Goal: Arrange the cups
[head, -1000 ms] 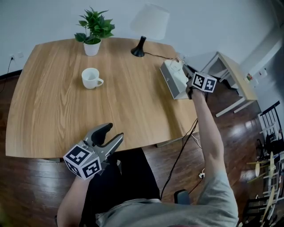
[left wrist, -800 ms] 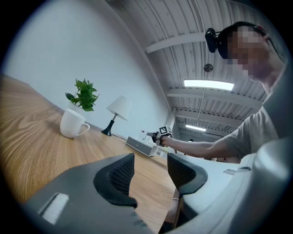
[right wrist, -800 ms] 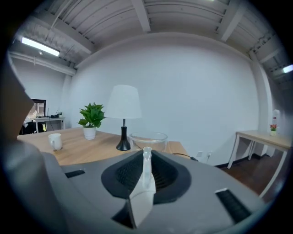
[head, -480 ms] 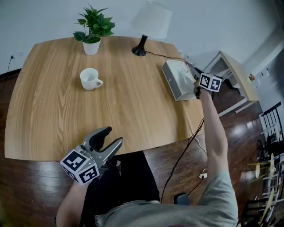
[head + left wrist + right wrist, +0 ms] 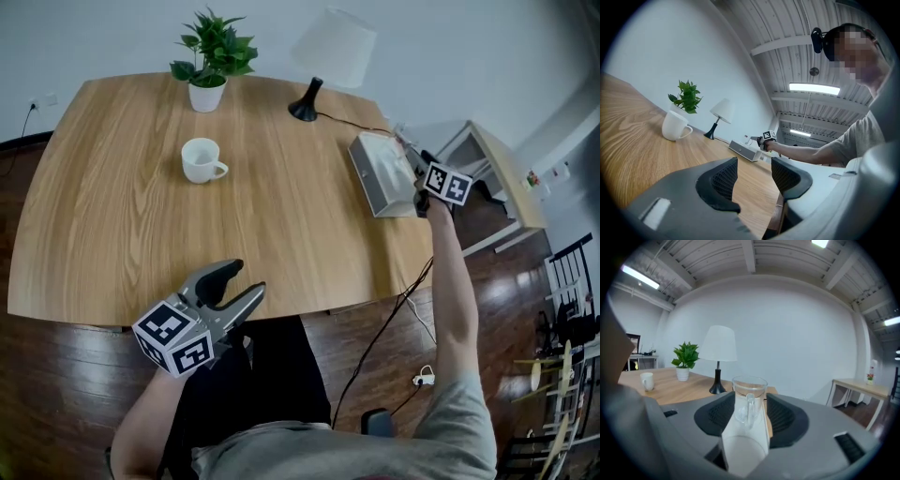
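Observation:
A clear glass mug (image 5: 749, 391) stands on a pale grey box (image 5: 745, 446), its handle toward me. My right gripper (image 5: 749, 401) is open. Its jaws have just been opening, and the mug stands between the fingertips with a pad close on either side. In the head view that gripper (image 5: 418, 161) reaches over the box (image 5: 382, 183) at the table's right edge. A white mug (image 5: 202, 159) (image 5: 675, 125) sits upright on the wooden table (image 5: 112, 234) at the back left. My left gripper (image 5: 234, 287) (image 5: 753, 169) hovers open and empty at the near edge.
A potted plant (image 5: 214, 58) and a black-footed lamp (image 5: 328, 56) stand along the table's far edge. A cable (image 5: 394, 309) hangs off the right side to the dark wooden floor. A small side table (image 5: 497, 178) stands to the right.
The right gripper has shifted a little to the right beside the grey box. The head camera's view has drifted. The left gripper stays where it was.

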Demonstrator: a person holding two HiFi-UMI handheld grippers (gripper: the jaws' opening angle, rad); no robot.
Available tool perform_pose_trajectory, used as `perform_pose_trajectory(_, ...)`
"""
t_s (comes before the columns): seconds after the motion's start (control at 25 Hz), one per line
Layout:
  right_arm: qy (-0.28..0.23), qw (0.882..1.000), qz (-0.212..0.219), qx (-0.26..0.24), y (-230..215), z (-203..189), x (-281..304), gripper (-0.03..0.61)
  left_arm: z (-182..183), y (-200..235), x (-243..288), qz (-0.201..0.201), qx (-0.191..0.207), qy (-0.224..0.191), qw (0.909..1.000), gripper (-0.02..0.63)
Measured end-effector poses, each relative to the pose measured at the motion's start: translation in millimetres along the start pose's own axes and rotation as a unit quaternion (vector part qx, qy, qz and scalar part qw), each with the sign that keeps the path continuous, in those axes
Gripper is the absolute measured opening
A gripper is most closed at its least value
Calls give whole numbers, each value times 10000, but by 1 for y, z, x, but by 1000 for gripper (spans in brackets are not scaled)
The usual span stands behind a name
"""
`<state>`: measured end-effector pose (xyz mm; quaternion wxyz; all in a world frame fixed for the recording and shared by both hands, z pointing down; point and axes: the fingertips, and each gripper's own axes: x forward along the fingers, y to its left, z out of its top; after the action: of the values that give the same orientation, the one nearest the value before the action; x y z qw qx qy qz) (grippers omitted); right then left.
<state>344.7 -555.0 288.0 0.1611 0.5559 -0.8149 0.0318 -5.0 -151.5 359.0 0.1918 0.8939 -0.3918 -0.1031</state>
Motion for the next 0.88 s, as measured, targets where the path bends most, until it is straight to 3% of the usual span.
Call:
perform_pose_trajectory(0.08,-247,9992,223,209,17,14,-18,236,1,-2,2,2,-38,-37,10000,238)
perform_pose_trajectory(0.12,-455,9973,515,258,36,23,-30,199,3,-3,3,-5,-59,-48,10000,238)
perform_pose_trajectory(0.24,-950,9783,1830,186,124,32,-68,181,5,-3,5,-36,-112,-68,9999,238)
perform_pose_trajectory(0.32,-892,9634,2526,-47,186,16,-85,181,5,-2,4,-63,-139,-99,9998,238)
perform_pose_trajectory(0.48,-350,9361,3476,-414,293,-38,-100,181,5,1,0,-87,-229,-155,9996,238)
perform_pose_trajectory(0.68,-66,9118,4008,-890,370,-72,-108,181,11,5,-5,-92,-432,-303,9986,238)
perform_pose_trajectory(0.88,42,8962,4271,-1197,410,-90,-109,180,8,3,-4,-87,-450,-316,9984,238)
